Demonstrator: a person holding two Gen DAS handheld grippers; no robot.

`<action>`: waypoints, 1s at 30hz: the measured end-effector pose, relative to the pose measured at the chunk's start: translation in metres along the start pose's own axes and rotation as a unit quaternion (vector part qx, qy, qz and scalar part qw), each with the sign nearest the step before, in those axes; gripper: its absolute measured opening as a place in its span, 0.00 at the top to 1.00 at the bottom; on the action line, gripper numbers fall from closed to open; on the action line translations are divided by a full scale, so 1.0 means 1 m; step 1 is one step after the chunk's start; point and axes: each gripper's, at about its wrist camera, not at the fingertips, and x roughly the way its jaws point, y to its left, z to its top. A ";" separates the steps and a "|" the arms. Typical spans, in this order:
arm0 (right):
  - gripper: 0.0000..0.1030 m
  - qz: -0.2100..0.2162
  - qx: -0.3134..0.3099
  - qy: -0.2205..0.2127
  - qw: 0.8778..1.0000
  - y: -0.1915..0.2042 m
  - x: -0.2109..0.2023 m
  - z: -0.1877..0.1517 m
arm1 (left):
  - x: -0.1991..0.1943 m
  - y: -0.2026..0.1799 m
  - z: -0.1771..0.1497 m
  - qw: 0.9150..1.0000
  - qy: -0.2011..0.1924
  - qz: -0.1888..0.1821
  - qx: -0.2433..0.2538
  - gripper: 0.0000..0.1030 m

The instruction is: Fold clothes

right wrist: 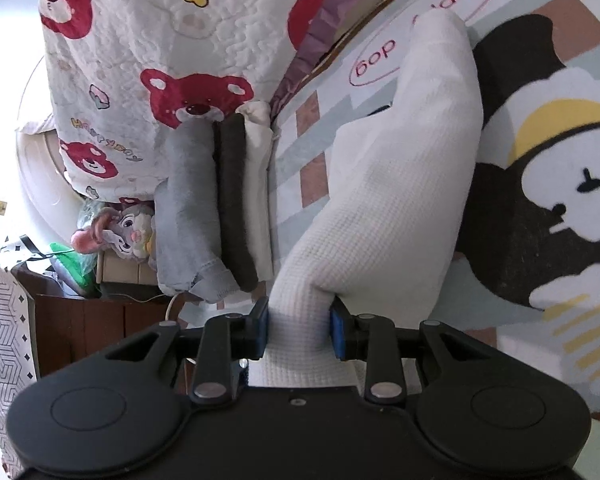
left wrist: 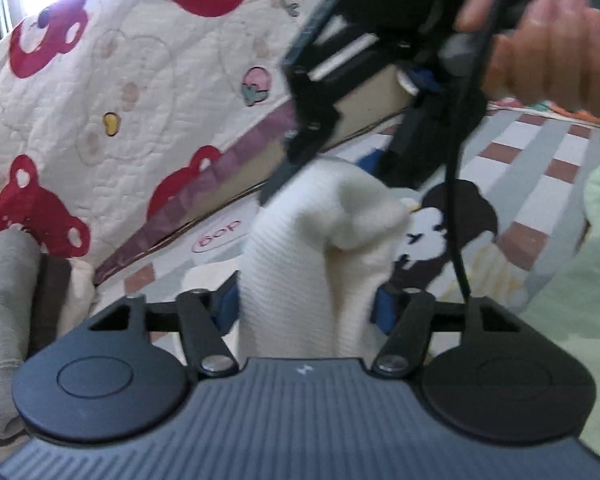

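A white waffle-knit garment (right wrist: pixel 404 184) hangs lifted over a bed sheet (right wrist: pixel 540 240) with a cartoon dog print. My right gripper (right wrist: pixel 299 328) is shut on one bunched end of it. My left gripper (left wrist: pixel 306 312) is shut on the other end of the white garment (left wrist: pixel 300 264), which rises between its blue pads. In the left wrist view the right gripper (left wrist: pixel 284 176) and the hand holding it sit just above, touching the cloth's top fold.
A stack of folded clothes, grey, dark brown and cream (right wrist: pixel 220 200), lies at the bed's edge beside a quilt with red bears (right wrist: pixel 160 40). It also shows in the left wrist view (left wrist: pixel 28 300). A stuffed toy (right wrist: pixel 128 232), boxes and a patterned bag (right wrist: pixel 0 340) are beyond the bed. A pale green sleeve (left wrist: pixel 572 280) is at right.
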 end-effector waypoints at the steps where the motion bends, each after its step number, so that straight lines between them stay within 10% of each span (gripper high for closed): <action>1: 0.66 0.000 0.004 0.001 1.000 -0.001 0.000 -0.001 | 0.002 0.002 0.001 1.000 0.000 0.005 -0.002 0.41; 6: 0.66 0.015 0.021 -0.002 1.000 -0.004 0.002 -0.002 | -0.004 -0.001 0.001 0.998 -0.035 0.041 0.016 0.43; 7: 0.66 0.017 0.023 -0.001 1.000 -0.002 0.003 -0.001 | -0.005 0.003 0.002 0.999 -0.034 0.030 0.005 0.58; 16: 0.55 0.043 0.045 -0.021 0.998 -0.019 -0.016 0.020 | 0.012 0.064 -0.009 0.985 0.002 -0.032 -0.172 0.75; 19: 0.37 -0.013 0.046 -0.052 0.997 -0.034 -0.032 0.044 | 0.012 0.067 -0.014 0.981 0.005 -0.043 -0.189 0.75; 25: 0.37 -0.107 0.099 -0.069 0.987 -0.074 -0.031 0.092 | 0.012 0.072 -0.023 0.973 0.010 -0.066 -0.223 0.75; 30: 0.37 -0.148 0.018 -0.042 0.988 -0.070 -0.001 0.120 | 0.016 0.073 -0.025 0.971 0.023 -0.070 -0.228 0.75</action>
